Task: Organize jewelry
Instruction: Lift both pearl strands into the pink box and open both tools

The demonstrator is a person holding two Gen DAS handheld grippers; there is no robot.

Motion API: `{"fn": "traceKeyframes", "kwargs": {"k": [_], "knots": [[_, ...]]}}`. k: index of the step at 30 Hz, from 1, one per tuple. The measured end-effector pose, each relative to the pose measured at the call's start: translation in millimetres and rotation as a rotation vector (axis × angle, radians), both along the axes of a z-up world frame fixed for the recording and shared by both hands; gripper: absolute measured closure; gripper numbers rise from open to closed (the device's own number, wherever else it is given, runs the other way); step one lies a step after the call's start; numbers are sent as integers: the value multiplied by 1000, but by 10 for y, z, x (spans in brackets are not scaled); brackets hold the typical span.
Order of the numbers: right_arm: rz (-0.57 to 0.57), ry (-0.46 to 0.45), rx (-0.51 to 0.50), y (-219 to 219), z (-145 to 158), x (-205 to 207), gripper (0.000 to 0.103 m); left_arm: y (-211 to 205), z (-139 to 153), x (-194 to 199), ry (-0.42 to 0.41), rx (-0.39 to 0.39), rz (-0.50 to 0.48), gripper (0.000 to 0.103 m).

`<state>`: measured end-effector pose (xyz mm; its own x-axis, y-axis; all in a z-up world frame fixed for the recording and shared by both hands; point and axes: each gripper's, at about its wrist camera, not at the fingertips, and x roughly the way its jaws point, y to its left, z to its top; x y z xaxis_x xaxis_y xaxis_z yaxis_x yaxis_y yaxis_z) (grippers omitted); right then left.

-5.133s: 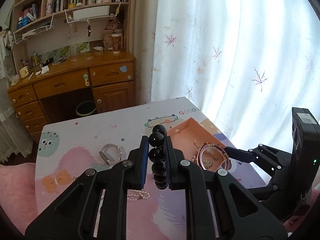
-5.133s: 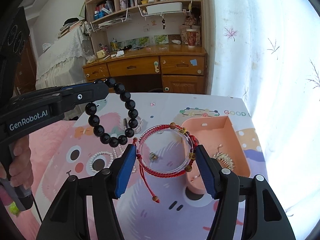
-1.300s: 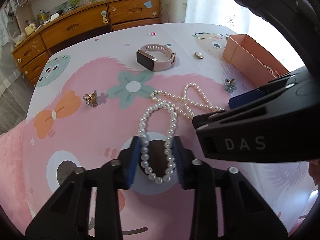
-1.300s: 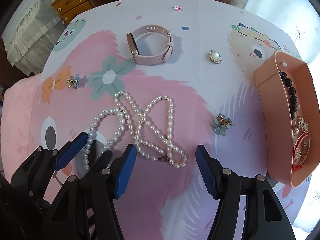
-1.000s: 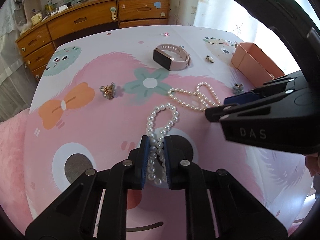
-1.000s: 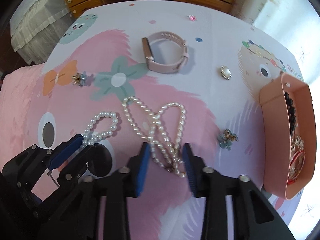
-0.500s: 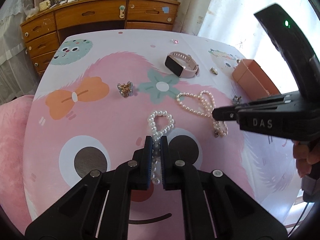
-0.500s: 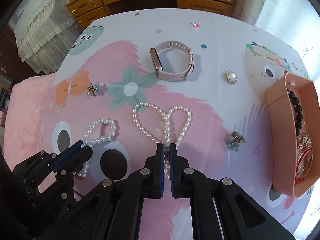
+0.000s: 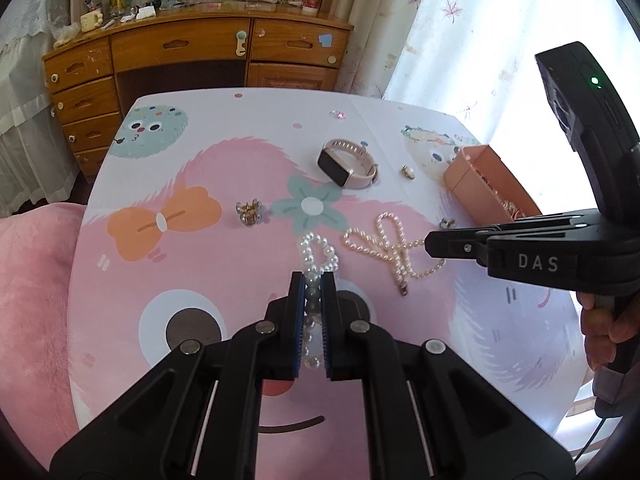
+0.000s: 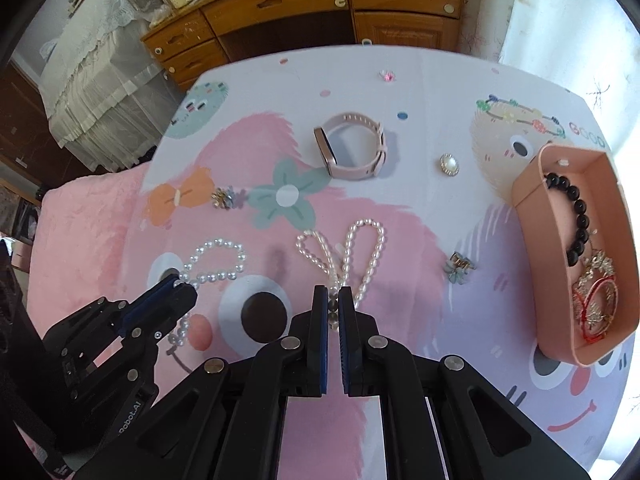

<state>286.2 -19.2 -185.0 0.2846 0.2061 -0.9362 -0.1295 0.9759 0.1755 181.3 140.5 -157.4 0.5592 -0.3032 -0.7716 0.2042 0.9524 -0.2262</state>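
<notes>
My left gripper (image 9: 313, 280) is shut on a white pearl bracelet (image 9: 318, 254), whose loop hangs out past the fingertips; it also shows in the right wrist view (image 10: 218, 258). My right gripper (image 10: 333, 294) is shut on a longer pearl necklace (image 10: 344, 256), which trails in loops over the table (image 9: 390, 246). The pink box (image 10: 576, 240) at the right holds a black bead bracelet (image 10: 578, 216) and a red bracelet (image 10: 596, 304). The right gripper (image 9: 430, 243) shows in the left wrist view, the left gripper (image 10: 180, 286) in the right wrist view.
A pink smartwatch (image 10: 350, 152), a pearl brooch (image 10: 449, 165), and two flower clips (image 10: 226, 198) (image 10: 460, 267) lie on the cartoon-print tablecloth (image 10: 420, 80). A wooden desk (image 9: 192, 52) stands beyond the table. A curtain hangs at the right.
Both grippers closed on their pearl strands about a second ago and have since drawn back and up, so the strands stretch out and lift off the cloth.
</notes>
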Motion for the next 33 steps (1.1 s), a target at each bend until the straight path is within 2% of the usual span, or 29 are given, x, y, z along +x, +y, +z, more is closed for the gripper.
{"fn": "traceKeyframes", "kwargs": {"k": [4, 17, 27, 33], "knots": [[9, -51, 16, -68, 306, -51, 99, -71, 195, -23, -18, 8, 3, 98], [19, -223, 62, -587, 1513, -267, 99, -506, 952, -153, -140, -43, -26, 98], [-13, -364, 72, -1209, 2433, -471, 99, -1152, 1524, -222, -237, -58, -81, 98], [-31, -436, 69, -1690, 2851, -556, 99, -1591, 1664, -204, -275, -62, -111, 98]]}}
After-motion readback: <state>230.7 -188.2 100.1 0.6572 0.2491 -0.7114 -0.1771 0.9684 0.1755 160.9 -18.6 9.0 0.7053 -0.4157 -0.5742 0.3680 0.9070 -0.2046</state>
